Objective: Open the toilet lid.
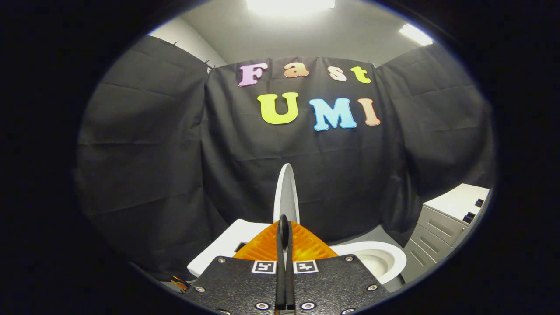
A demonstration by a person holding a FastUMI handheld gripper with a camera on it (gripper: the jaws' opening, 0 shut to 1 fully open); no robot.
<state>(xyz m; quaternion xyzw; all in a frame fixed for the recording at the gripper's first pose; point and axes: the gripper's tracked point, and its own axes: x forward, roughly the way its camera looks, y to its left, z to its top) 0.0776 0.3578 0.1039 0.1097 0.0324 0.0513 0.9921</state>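
Tongs (285, 225) pinched narrow on upright toilet lid (286, 192), edge between fingers; open bowl (380, 258) just right, cabinet (450, 218) far right.

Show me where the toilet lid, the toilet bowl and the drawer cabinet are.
toilet lid (286, 192): gripper view, its raised edge, just beyond the fingers of the hand-held gripper (284, 221).
toilet bowl (385, 253): gripper view, its white rim.
drawer cabinet (442, 225): gripper view, an upper drawer front.

Black cloth walls (144, 144), grey cabinet (442, 223)
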